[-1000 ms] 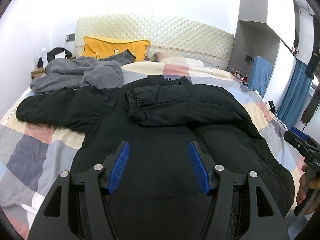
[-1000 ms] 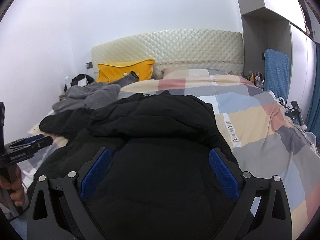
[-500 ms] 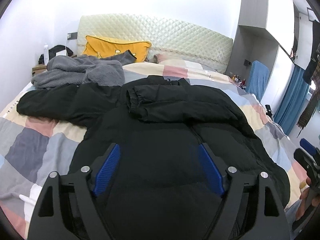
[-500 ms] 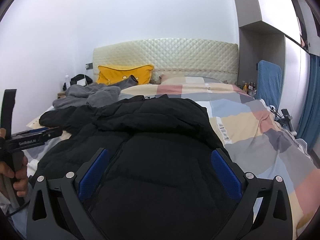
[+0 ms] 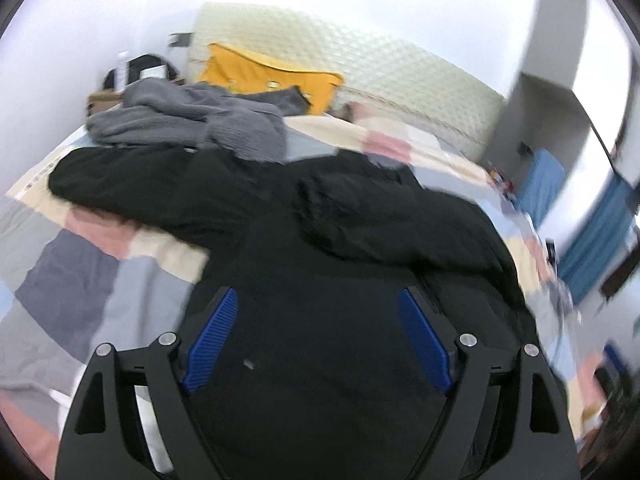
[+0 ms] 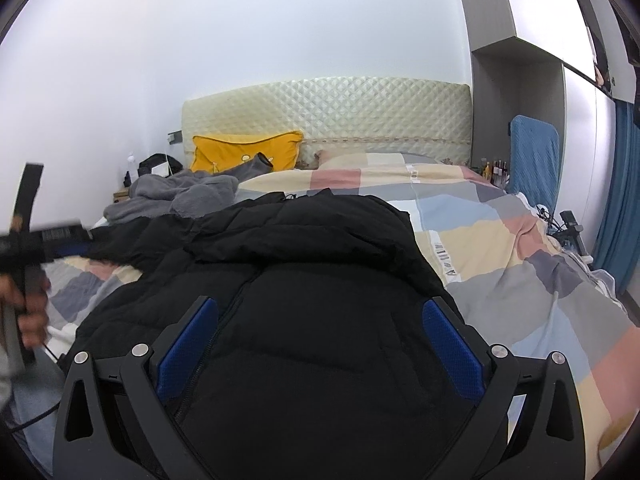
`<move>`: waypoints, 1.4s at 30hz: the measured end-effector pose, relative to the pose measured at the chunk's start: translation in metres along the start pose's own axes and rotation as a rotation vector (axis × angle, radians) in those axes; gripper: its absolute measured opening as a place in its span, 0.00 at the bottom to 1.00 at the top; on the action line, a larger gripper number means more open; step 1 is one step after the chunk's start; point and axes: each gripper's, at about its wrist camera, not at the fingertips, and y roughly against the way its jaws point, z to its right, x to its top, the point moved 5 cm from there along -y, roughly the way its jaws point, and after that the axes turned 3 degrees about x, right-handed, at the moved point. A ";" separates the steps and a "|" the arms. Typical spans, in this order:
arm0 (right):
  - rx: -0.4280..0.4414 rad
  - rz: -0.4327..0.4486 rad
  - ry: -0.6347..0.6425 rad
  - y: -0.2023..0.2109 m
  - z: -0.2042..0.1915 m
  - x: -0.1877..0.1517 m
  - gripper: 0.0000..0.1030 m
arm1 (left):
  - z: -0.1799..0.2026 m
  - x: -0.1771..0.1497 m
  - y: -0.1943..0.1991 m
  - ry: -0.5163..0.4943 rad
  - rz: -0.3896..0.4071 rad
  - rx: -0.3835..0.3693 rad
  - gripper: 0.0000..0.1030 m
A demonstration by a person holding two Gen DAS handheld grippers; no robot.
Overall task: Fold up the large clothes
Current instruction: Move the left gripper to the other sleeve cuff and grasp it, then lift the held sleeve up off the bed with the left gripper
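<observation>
Lying lengthwise, collar toward headboard [image 6: 324,116], black jacket [image 6: 320,300]; left gripper [image 5: 318,336] just spread, right gripper [image 6: 320,340] spread, both empty

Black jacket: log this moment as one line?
black jacket: flat on bed, one sleeve folded across | left gripper: jaws just opened, empty | right gripper: open, empty | fold unfinished
</observation>
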 end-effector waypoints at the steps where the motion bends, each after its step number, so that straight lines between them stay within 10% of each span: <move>1: -0.002 -0.001 -0.003 0.000 0.000 -0.001 1.00 | -0.009 0.011 0.003 0.025 -0.002 -0.002 0.80; 16: -0.064 -0.020 -0.045 -0.010 0.010 -0.003 1.00 | -0.198 0.173 0.022 0.087 0.037 0.286 0.80; 30: -0.107 -0.109 -0.143 -0.038 0.020 -0.003 1.00 | -0.399 0.082 -0.112 0.570 -0.119 0.182 0.79; 42: -0.163 -0.167 -0.092 -0.064 0.004 -0.003 1.00 | -0.467 0.096 -0.169 0.729 0.032 0.051 0.79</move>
